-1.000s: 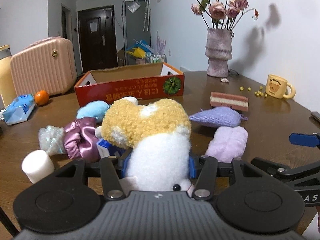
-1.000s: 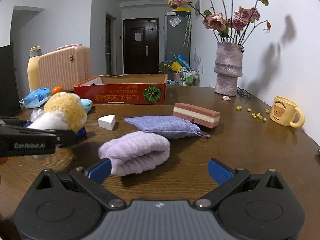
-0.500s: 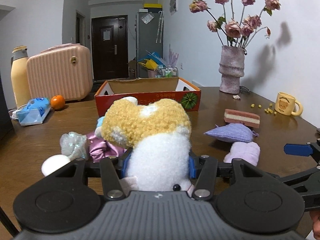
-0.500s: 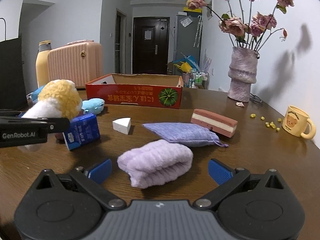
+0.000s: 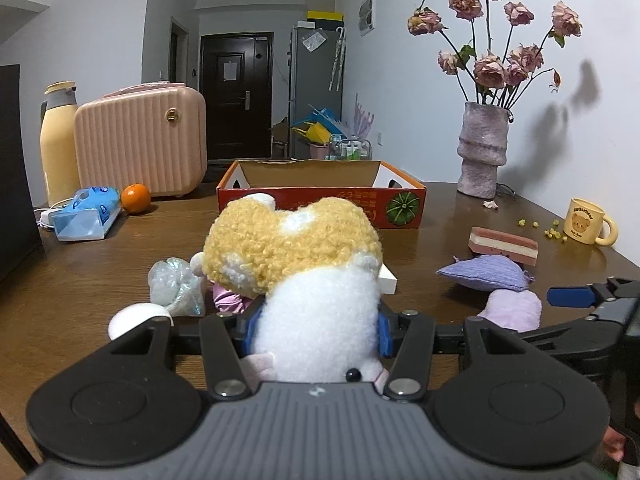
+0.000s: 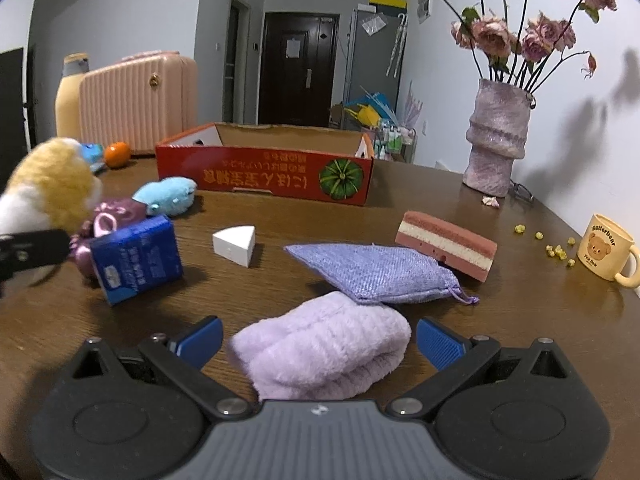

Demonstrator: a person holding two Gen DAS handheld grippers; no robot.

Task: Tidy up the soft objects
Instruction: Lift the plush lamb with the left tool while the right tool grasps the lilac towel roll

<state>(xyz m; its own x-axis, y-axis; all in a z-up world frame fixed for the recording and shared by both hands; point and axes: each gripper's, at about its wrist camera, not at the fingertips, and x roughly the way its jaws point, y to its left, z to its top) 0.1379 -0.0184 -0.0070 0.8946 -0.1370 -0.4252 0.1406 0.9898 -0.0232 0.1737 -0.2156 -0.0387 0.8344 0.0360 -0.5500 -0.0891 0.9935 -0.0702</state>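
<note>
While the left gripper (image 5: 316,322) clamps the plush toy (image 5: 296,264), the right gripper (image 6: 318,342) gapes; mug (image 6: 606,248) reads "Butterbear".

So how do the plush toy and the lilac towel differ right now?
The plush toy is yellow and white; the lilac towel is one pale purple. The toy is clamped in the left gripper and held above the table; the towel lies on the table between the open fingers of the right gripper, ungripped. The toy is a shaped figure, the towel a roll. Both are soft and fuzzy.

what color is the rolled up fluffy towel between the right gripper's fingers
Light lilac purple, clearest in the right wrist view: fluffy towel.
</note>
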